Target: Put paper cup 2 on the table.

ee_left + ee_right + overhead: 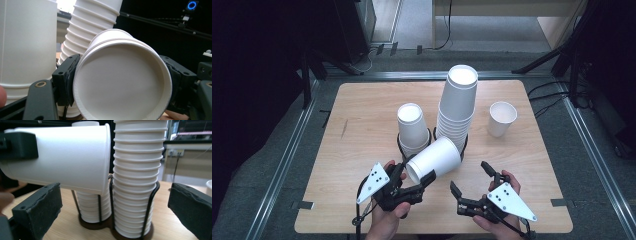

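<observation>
**Left tool holds a paper cup on its side; right tool is wide and holds nothing**

- Left tool: clamped on a white paper cup. Cup lies on its side, lifted off the bench, base end in the tool, mouth pointing up-right toward the cup stacks in the high view. In the left gripper view the cup sits between both pads, and the pads press on its wall at left and right. A second rim ring shows just behind the near end; cannot tell if that is one cup or two nested.
- Right tool: jaws stand wide apart with nothing between them. It sits near the front edge of the bench, right of the left tool, not touching the cup. In the right gripper view the held cup hangs up left, above the left-hand pad, with clear space between them.
- Tall stack of nested white cups: upright in a dark wire holder, mid-bench. Rim of the held cup is just beside it; contact not clear.
- Short stack: upright in the holder's left ring, just left of the tall stack, behind the held cup.
- Single cup: upright, mouth up, alone on the bench to the right of the tall stack, well apart from both tools.
</observation>
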Demonstrator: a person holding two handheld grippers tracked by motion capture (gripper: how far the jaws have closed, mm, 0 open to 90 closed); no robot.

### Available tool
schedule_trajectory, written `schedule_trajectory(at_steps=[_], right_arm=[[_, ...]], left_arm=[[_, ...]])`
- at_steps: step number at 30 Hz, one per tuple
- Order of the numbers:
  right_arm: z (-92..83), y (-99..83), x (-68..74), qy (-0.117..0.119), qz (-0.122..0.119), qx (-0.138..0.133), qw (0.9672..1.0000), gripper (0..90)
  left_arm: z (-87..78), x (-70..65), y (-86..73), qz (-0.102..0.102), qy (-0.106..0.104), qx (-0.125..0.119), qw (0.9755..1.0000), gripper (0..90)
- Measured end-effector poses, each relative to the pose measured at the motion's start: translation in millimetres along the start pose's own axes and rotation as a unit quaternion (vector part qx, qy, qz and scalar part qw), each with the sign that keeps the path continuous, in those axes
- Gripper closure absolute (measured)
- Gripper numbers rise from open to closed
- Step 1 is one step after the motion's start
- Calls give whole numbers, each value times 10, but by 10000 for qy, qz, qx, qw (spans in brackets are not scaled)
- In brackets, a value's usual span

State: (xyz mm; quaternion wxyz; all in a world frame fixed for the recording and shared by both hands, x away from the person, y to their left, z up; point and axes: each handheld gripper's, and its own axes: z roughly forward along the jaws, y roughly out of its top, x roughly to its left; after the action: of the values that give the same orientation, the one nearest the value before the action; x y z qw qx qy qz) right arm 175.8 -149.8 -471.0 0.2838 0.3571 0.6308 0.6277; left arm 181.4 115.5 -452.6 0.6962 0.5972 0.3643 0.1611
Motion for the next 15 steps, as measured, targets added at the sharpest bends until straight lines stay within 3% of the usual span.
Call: schedule_trajectory(at_steps=[4, 8, 11, 15], right_arm=[[-1, 30, 4, 108, 363, 39, 9993, 0], [-7, 71, 6, 238, 809, 96, 9964, 0], [-7, 100, -9, 274, 1255, 112, 9917, 0], [5, 124, -40, 308, 1943, 238, 9802, 0]], left_arm=[[15, -7, -34, 106, 119, -140, 9998, 244], [33, 7, -63, 18, 84, -202, 9998, 244], [44, -1, -82, 59, 60, -225, 9997, 243], [65, -35, -108, 113, 23, -284, 9995, 242]])
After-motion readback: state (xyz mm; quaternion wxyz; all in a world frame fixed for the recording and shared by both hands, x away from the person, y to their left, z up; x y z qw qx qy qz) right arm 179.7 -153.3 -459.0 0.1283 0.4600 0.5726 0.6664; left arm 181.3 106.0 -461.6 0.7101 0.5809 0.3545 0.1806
